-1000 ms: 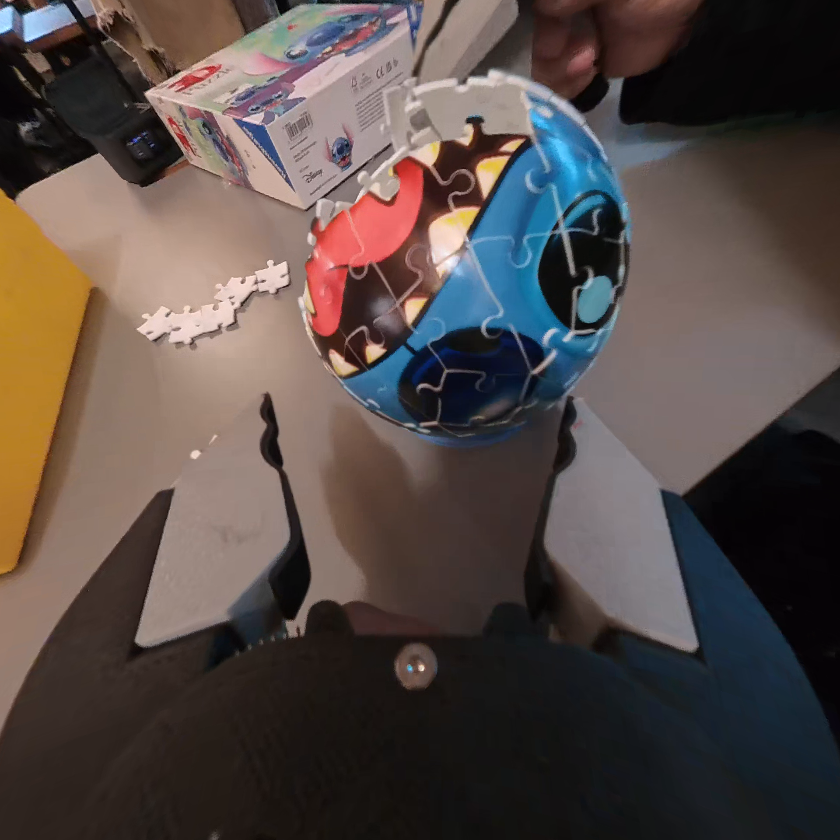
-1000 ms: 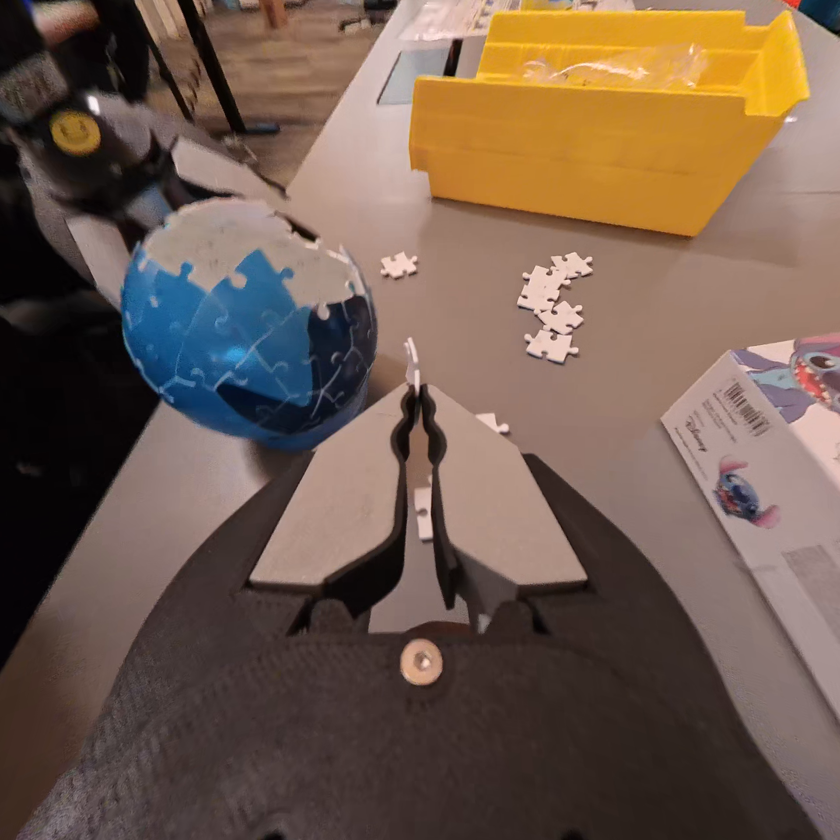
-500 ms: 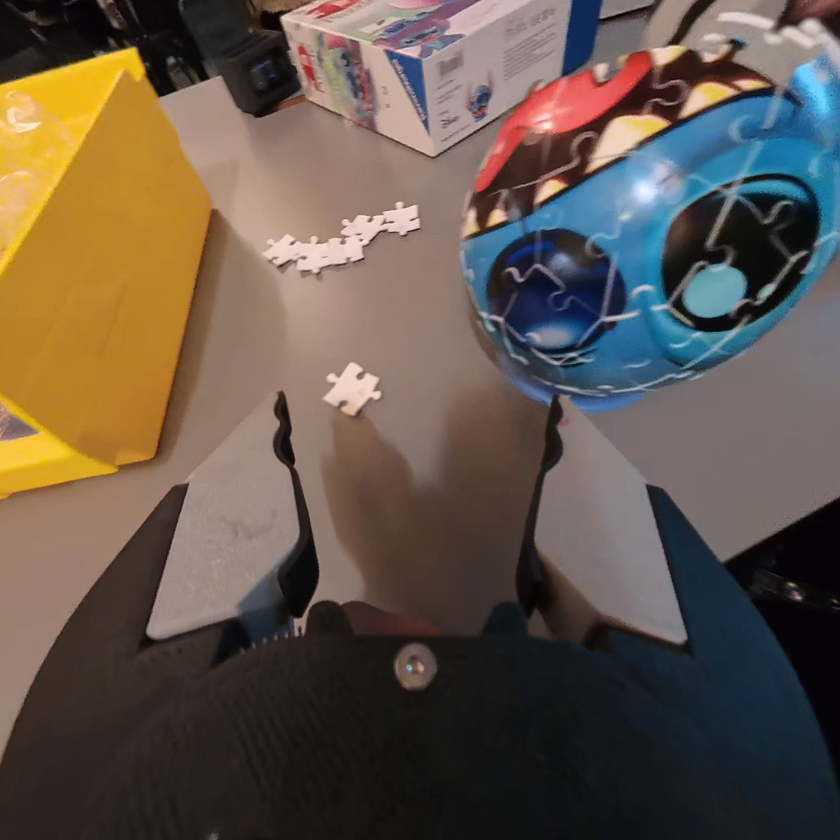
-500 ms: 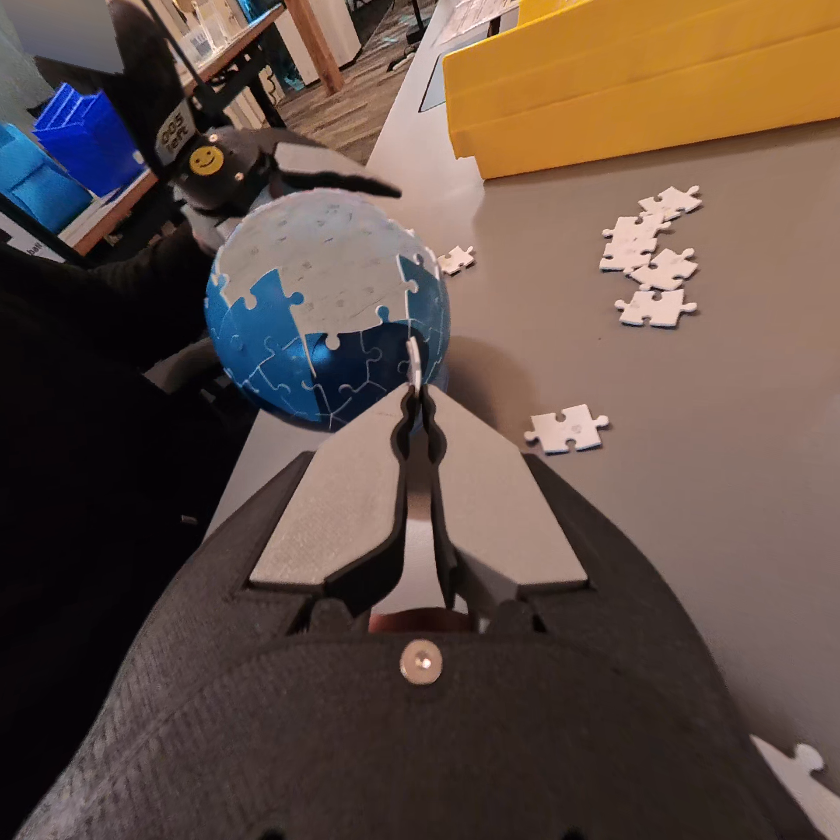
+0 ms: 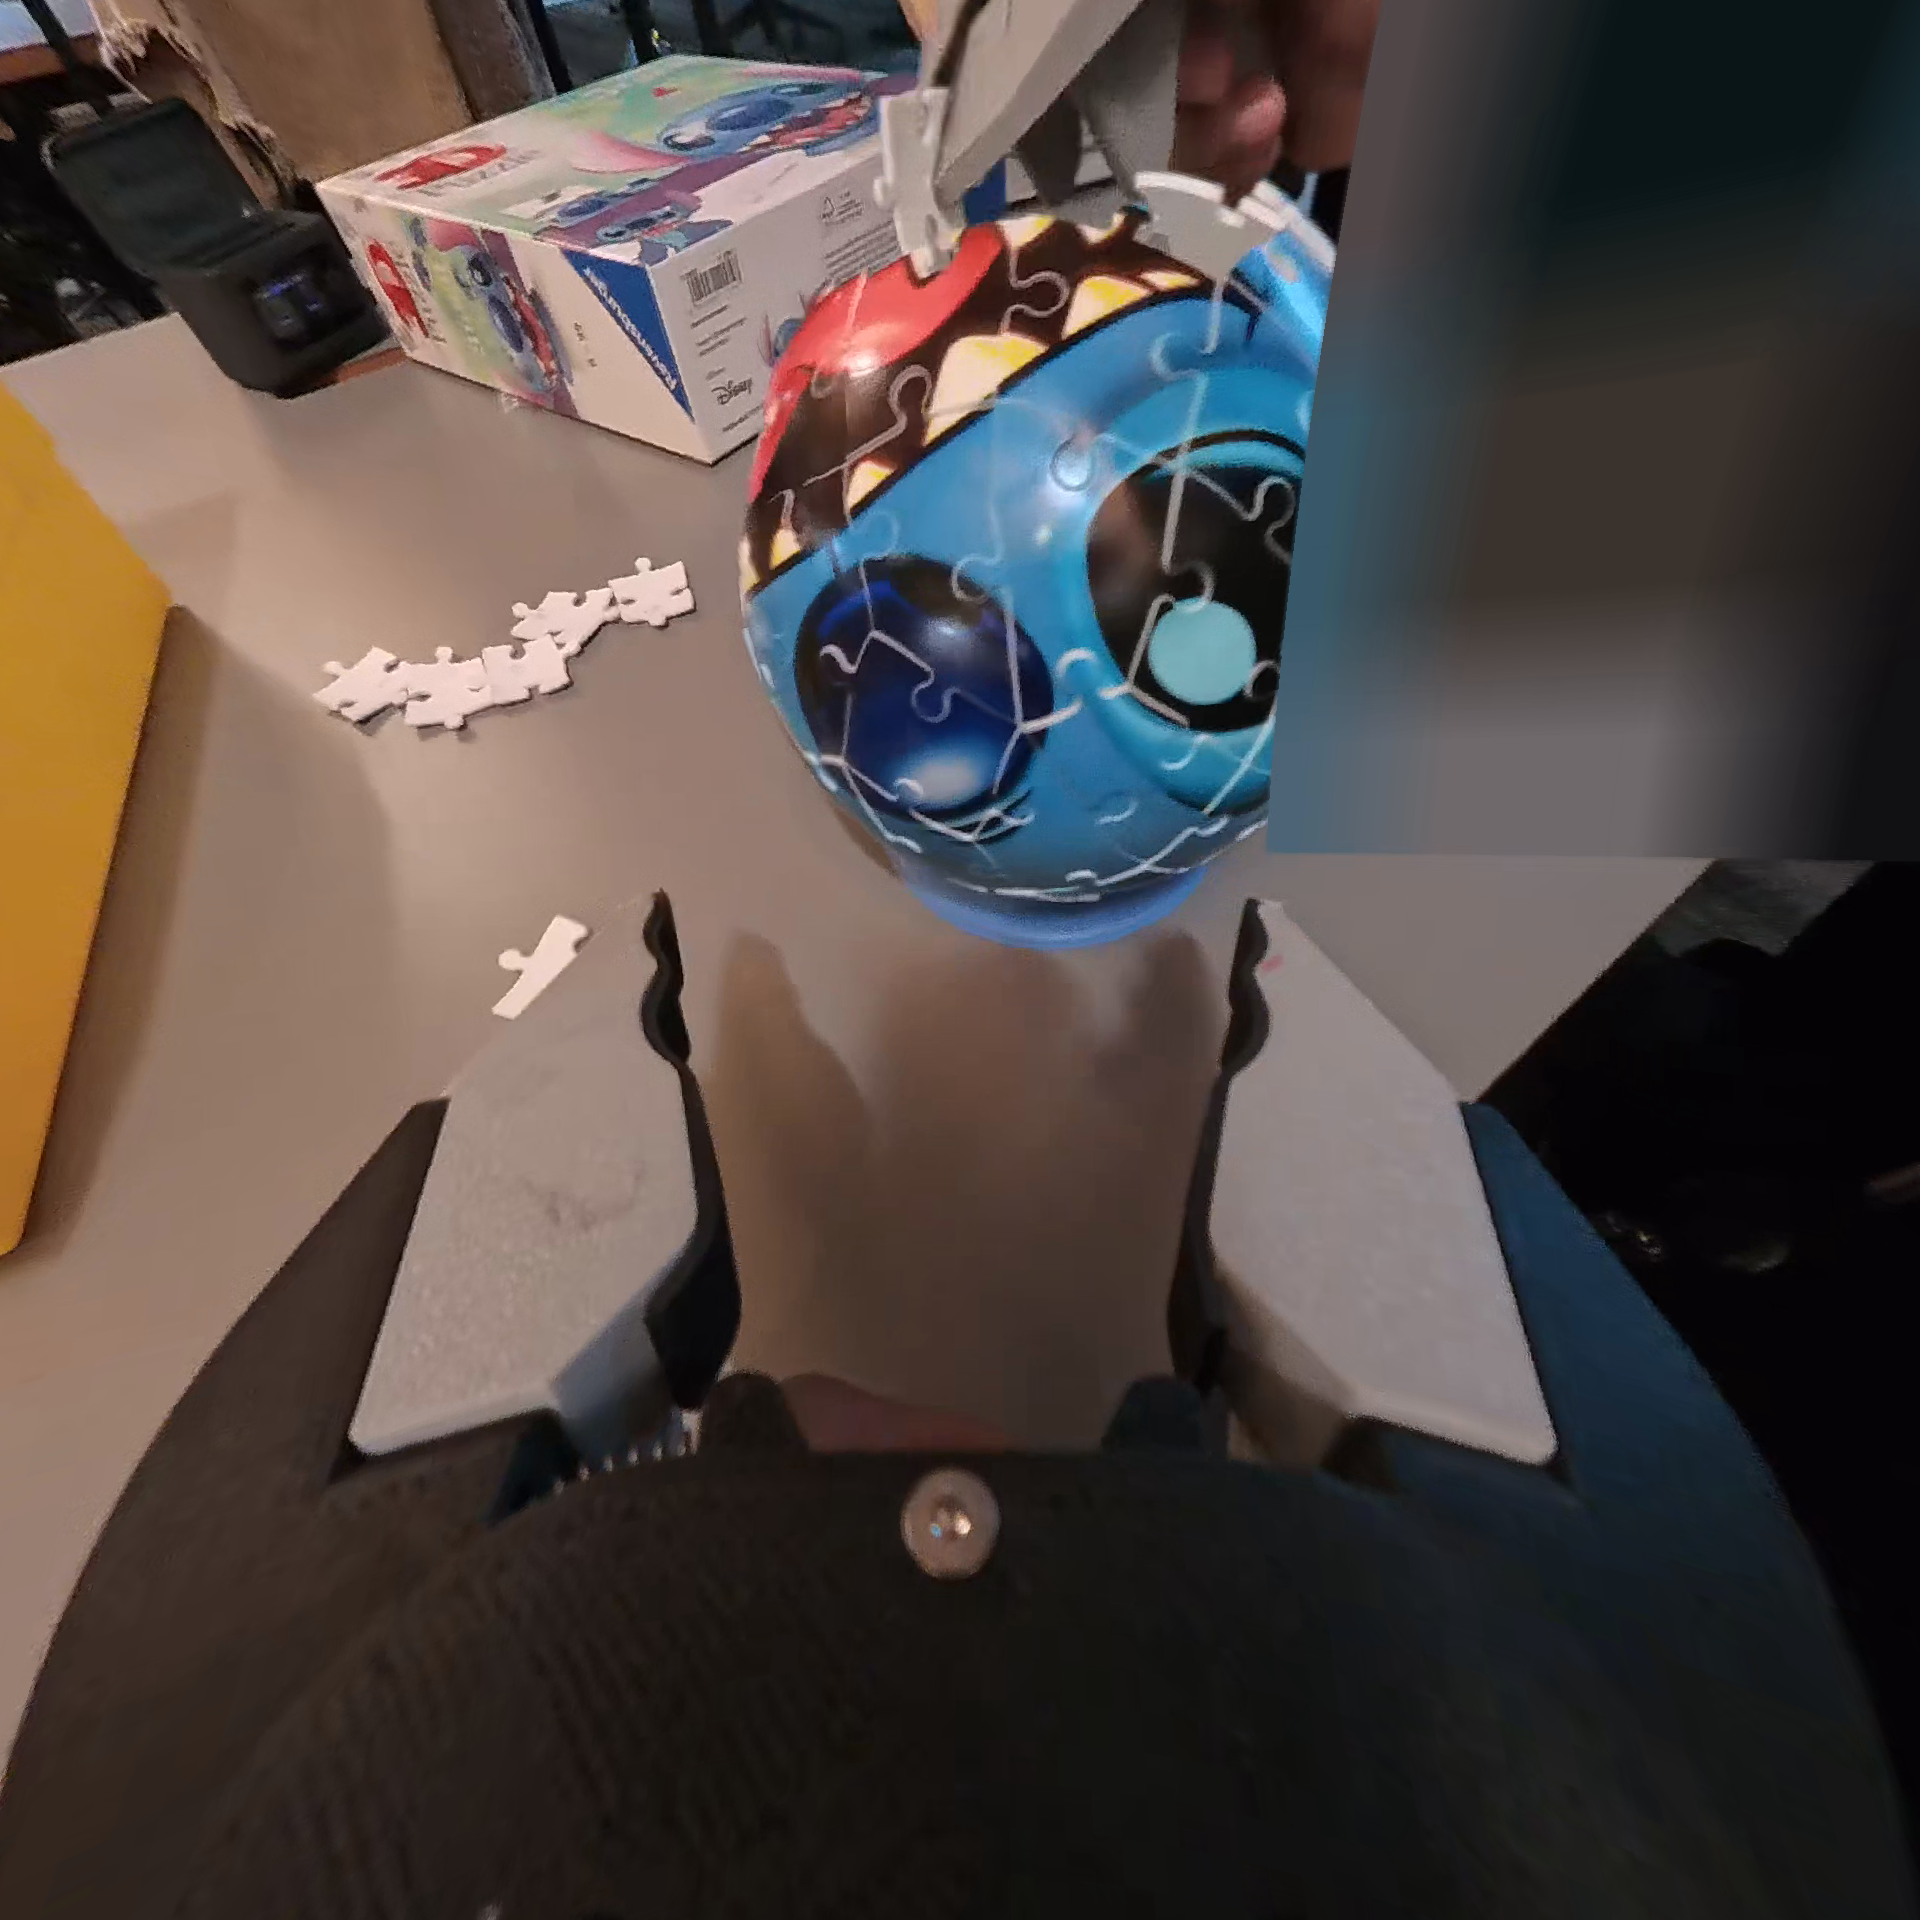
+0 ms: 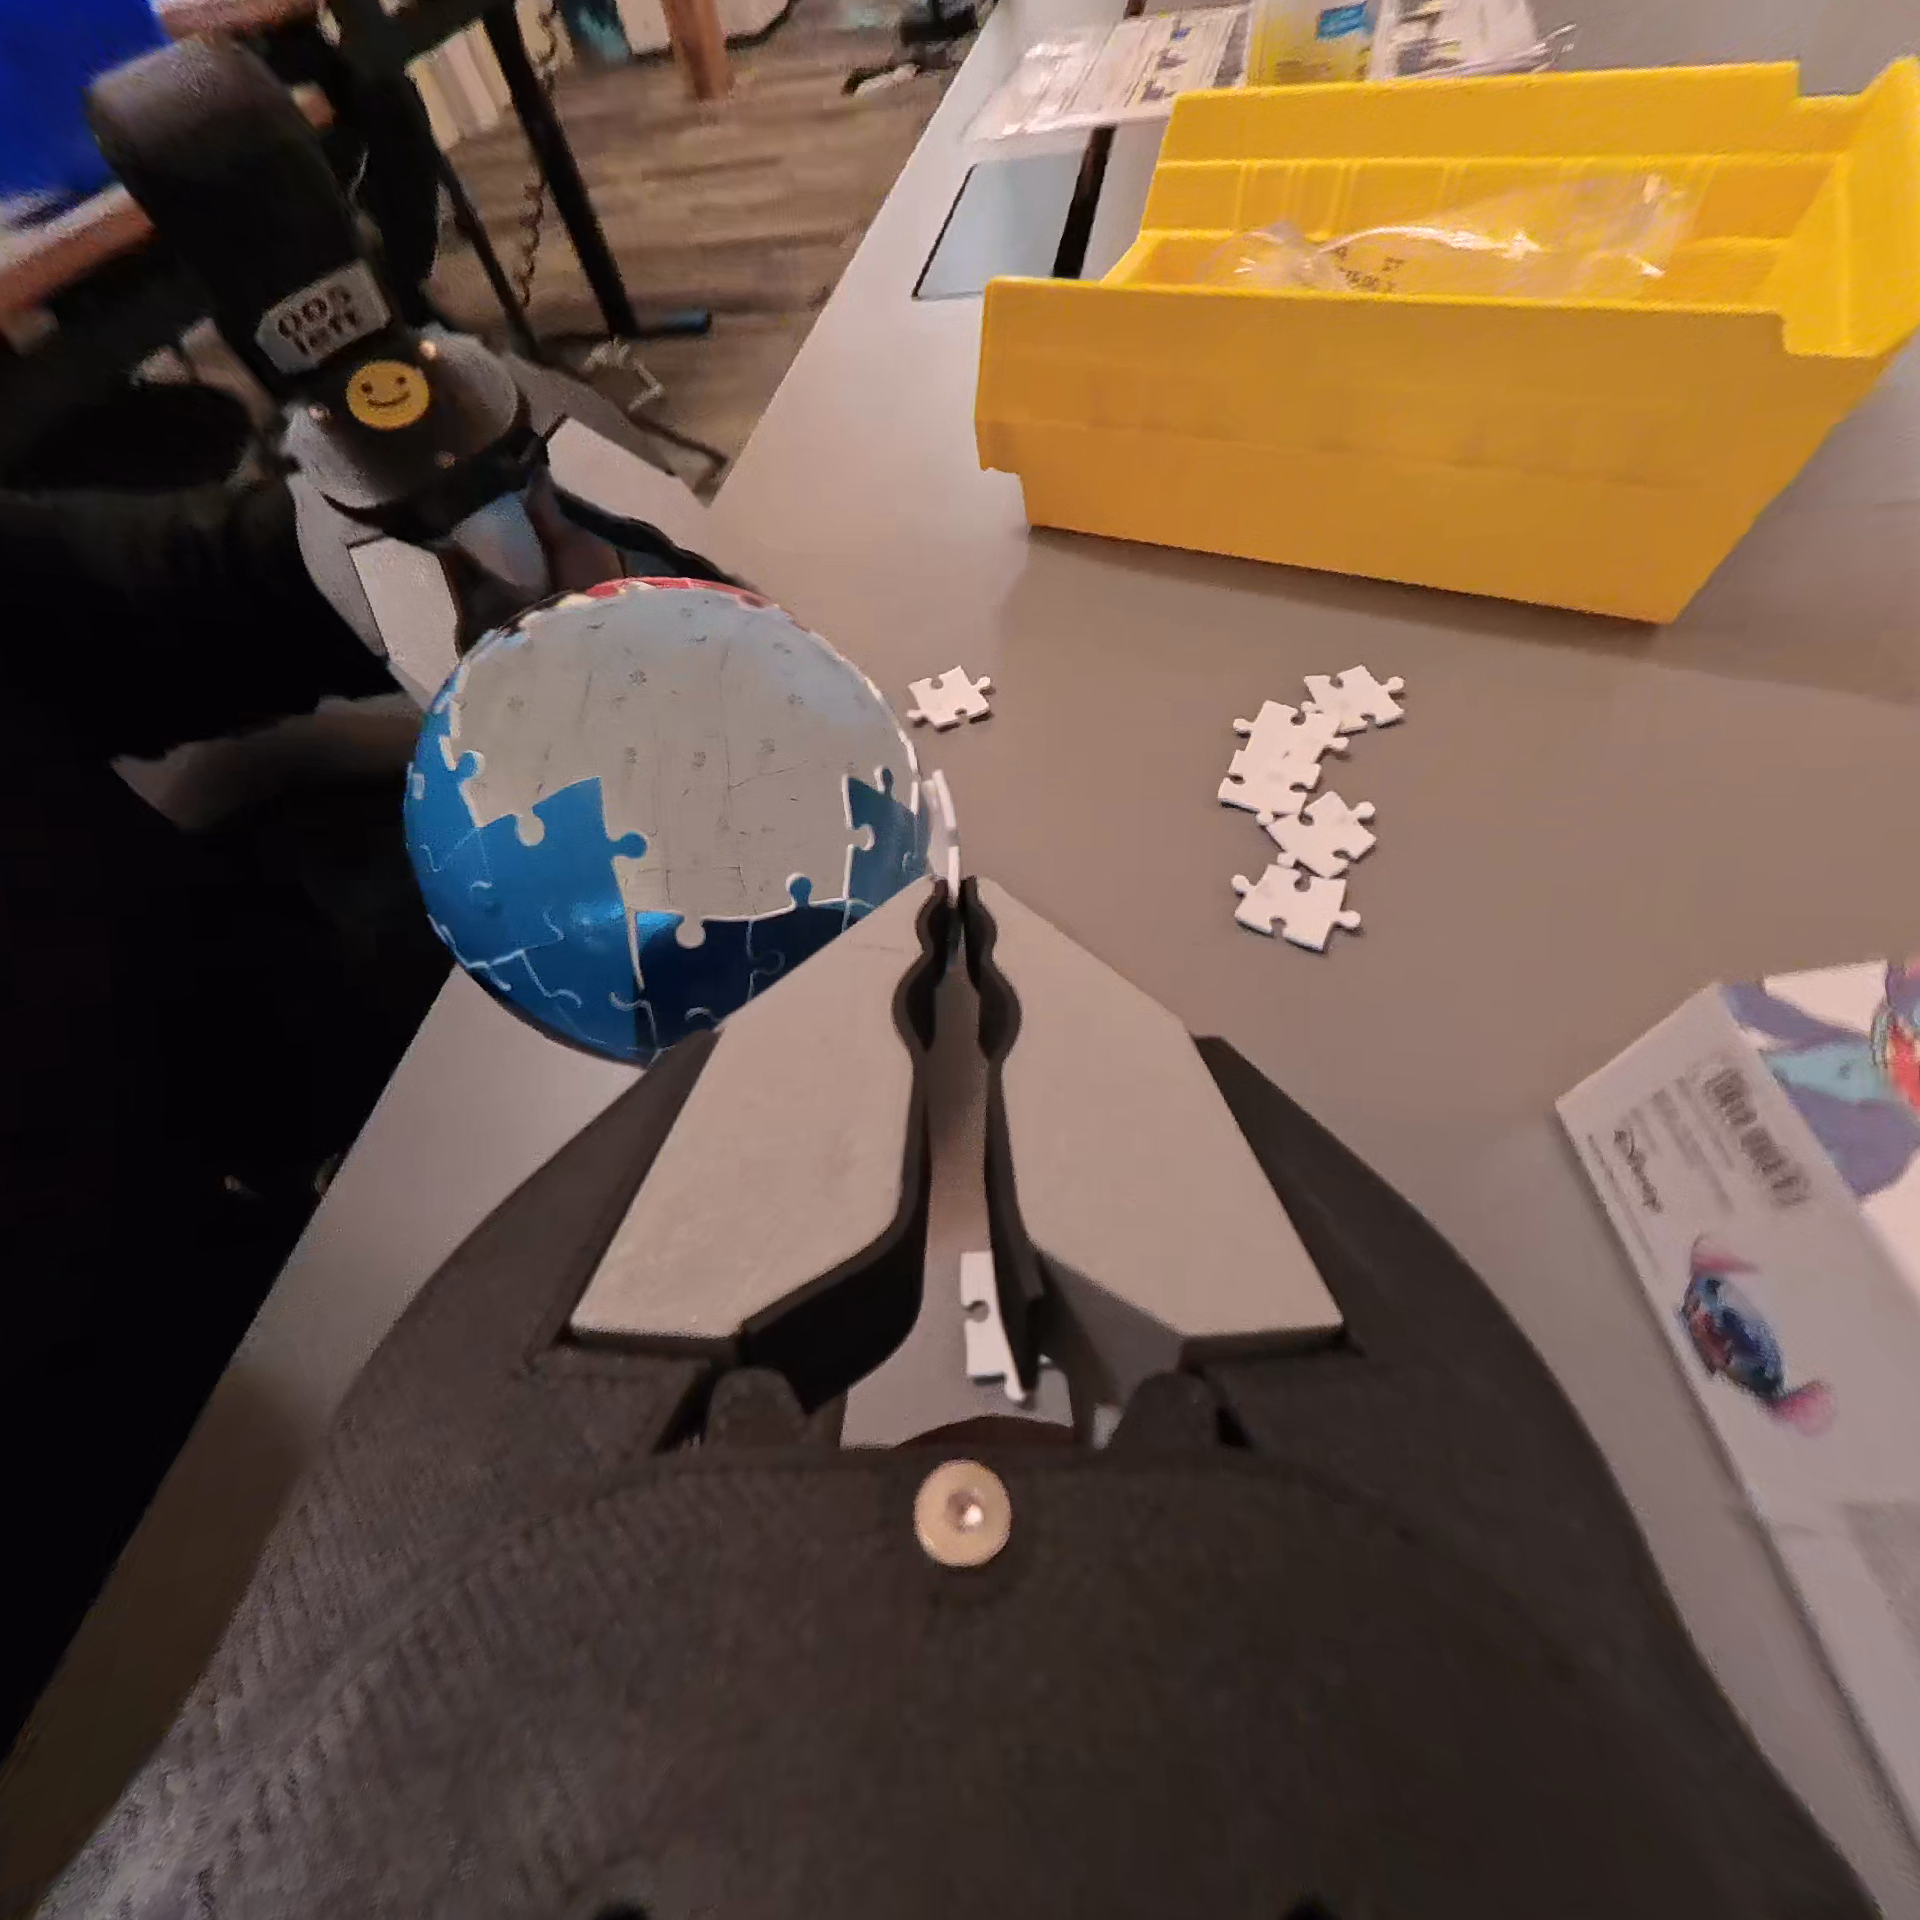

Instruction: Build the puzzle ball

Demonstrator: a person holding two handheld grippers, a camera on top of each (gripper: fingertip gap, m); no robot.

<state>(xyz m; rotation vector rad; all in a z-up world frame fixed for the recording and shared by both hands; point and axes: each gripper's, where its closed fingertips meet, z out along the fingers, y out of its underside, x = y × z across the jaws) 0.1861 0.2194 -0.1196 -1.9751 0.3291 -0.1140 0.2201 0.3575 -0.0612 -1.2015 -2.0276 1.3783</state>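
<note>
The puzzle ball (image 5: 1018, 582) stands on a blue ring near the table's edge, with a blue face, dark eyes and a red mouth. In the right wrist view the ball (image 6: 665, 831) has a large open gap that shows the white insides of its pieces. My right gripper (image 6: 956, 894) is shut on a white puzzle piece (image 6: 943, 821) held against the gap's right rim. In the left wrist view this piece (image 5: 914, 177) touches the ball's top edge. My left gripper (image 5: 956, 925) is open and empty, just short of the ball.
Several loose white pieces (image 6: 1309, 810) lie in a cluster, and a single piece (image 6: 948, 696) lies nearer the ball. A yellow bin (image 6: 1455, 416) stands behind them. The puzzle box (image 5: 623, 281) and a black device (image 5: 239, 260) stand at the far side. One piece (image 5: 540, 961) lies by my left finger.
My right gripper has brought its piece up to the rim of the ball's gap. My left gripper has stayed open and swung back to face the ball.
</note>
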